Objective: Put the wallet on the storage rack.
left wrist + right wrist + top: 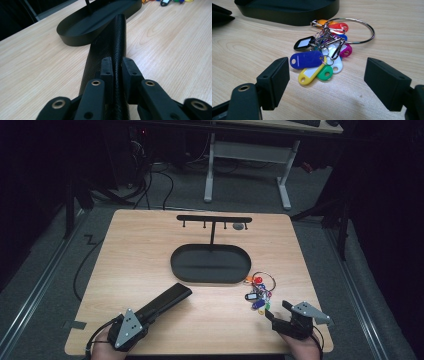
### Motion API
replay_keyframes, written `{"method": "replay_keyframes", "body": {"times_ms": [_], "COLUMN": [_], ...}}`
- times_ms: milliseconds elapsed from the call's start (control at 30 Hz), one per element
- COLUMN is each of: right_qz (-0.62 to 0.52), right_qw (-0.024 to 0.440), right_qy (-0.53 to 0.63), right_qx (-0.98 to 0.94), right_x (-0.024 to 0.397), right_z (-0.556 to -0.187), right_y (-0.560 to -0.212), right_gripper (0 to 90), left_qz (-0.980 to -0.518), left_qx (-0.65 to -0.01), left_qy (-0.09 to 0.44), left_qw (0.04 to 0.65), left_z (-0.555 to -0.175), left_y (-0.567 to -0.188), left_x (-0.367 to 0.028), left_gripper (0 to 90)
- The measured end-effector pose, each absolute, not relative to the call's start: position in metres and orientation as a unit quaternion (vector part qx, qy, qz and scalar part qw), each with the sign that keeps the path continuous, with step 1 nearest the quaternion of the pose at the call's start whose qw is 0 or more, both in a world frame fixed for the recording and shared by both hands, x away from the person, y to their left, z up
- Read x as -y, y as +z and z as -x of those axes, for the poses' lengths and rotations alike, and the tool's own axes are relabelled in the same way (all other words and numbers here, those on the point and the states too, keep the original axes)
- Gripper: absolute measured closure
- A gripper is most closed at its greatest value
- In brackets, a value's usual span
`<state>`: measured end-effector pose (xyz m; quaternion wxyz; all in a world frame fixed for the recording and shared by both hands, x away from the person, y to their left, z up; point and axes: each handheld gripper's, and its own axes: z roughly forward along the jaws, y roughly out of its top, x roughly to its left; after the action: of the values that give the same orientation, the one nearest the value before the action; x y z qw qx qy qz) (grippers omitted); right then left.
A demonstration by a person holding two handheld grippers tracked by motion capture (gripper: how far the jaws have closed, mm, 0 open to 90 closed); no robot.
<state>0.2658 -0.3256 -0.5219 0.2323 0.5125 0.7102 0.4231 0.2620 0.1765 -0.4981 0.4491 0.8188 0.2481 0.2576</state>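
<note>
Left gripper (pixel 150 312) has its jaws clamped tight on the near end of a long black textured case (pixel 167 301). In the left gripper view the case (pixel 117 45) runs straight out from between the pads toward the black oval tray (pixel 82 30). My read: gripped at the end so the far tip can be steered to the tray, and pinched on the narrow spine because that's the only part thin enough for the jaws. Can't tell if the case is lifted or still lying on the table (pixel 125 260); the far tip sits near the tray rim, apparently not touching it.

Right gripper (pixel 281 312) is wide open, holding nothing. Key ring bunch (pixel 257 292) lies flat on the table just ahead of it, beside the tray's right end (pixel 245 270). In the right gripper view the coloured tags (pixel 319 60) sit centred between the two pads but a bit forward of them, with the big steel ring (pixel 359 30) farther out toward the tray. Looks like a lined-up approach: jaws are spread to straddle the tag cluster, not yet around it.

T-shaped hook rack (pixel 214 220) rises from the tray's back edge, pegs look bare. Probably where the keys go, tray for the case, but that's a guess from layout.
</note>
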Motion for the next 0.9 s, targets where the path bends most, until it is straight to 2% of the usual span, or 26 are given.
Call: {"method": "replay_keyframes", "body": {"times_ms": [467,900], "right_qz": [-0.514,-0.516], "right_qw": [0.228,0.224], "right_qy": [0.427,0.429], "right_qx": [-0.708,-0.707], "right_x": [0.327,0.328], "right_z": [-0.266,-0.266], "right_y": [-0.522,-0.522], "right_gripper": [22.5,23.5], "left_qz": [-0.798,-0.788], "left_qx": [-0.275,-0.257], "left_qy": [0.22,0.168], "left_qw": [0.489,0.534], "left_z": [-0.263,-0.253], "left_y": [-0.49,-0.48], "left_x": [-0.186,-0.179], "left_gripper": [81.4,82.4]}}
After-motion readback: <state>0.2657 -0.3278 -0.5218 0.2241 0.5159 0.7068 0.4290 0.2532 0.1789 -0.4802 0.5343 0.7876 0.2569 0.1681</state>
